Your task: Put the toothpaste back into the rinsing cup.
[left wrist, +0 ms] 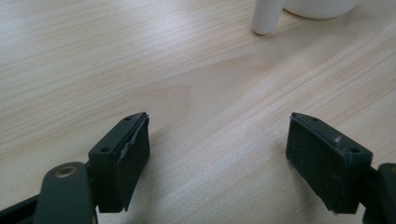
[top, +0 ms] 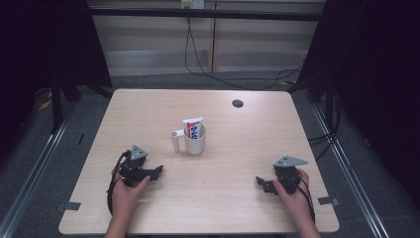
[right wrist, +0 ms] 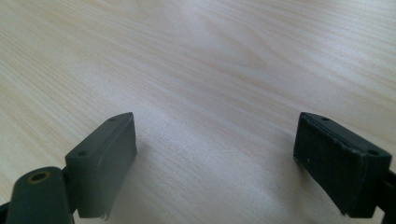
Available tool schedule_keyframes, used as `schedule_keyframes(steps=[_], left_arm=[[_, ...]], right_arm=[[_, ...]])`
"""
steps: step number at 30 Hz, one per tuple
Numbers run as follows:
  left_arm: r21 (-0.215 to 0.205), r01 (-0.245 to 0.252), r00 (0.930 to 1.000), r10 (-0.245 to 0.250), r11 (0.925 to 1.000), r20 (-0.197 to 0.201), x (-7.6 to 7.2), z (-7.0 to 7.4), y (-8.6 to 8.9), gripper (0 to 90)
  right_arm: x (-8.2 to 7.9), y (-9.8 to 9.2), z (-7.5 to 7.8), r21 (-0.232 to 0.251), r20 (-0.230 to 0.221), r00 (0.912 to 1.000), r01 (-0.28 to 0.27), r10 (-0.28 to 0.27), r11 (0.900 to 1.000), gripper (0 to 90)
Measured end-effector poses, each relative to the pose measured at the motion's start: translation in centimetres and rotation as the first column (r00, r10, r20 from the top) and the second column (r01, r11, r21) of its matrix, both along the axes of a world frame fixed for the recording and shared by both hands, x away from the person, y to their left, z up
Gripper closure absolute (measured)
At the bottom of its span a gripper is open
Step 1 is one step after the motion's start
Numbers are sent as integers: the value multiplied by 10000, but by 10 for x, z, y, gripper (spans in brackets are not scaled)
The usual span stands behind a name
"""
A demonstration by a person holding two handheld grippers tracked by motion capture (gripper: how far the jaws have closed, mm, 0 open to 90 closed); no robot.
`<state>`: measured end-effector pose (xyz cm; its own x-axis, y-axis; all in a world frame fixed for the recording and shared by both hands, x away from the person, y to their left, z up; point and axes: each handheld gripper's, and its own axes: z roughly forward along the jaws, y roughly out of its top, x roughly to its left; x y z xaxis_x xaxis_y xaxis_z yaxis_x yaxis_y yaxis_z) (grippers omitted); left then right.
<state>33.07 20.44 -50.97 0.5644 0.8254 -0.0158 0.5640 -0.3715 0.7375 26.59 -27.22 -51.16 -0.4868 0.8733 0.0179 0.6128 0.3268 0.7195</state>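
A white mug (top: 194,140) stands upright near the middle of the wooden table (top: 237,148), its handle to the left. A toothpaste tube (top: 194,128) with red and blue print stands inside it. My left gripper (top: 157,172) rests on the table at the front left, held by a hand, jaws wide apart with bare wood between them. In the left gripper view the left gripper (left wrist: 217,144) points toward the mug's handle (left wrist: 266,18). My right gripper (top: 261,182) lies at the front right, open, with nothing between the jaws of the right gripper (right wrist: 217,149).
A dark round cable hole (top: 237,103) sits at the table's far right. Black curtains flank both sides. Cables hang and trail over the floor behind the table. Tape marks (top: 69,205) sit near the front corners.
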Motion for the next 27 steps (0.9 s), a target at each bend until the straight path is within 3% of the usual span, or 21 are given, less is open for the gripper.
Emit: schedule_keyframes(steps=[27], left_arm=[[85, -20, 10000, 21, 10000, -66, 0, 0, 0, 195]], right_arm=[[-1, 0, 0, -1, -31, 10000, 20, -20, 10000, 128]])
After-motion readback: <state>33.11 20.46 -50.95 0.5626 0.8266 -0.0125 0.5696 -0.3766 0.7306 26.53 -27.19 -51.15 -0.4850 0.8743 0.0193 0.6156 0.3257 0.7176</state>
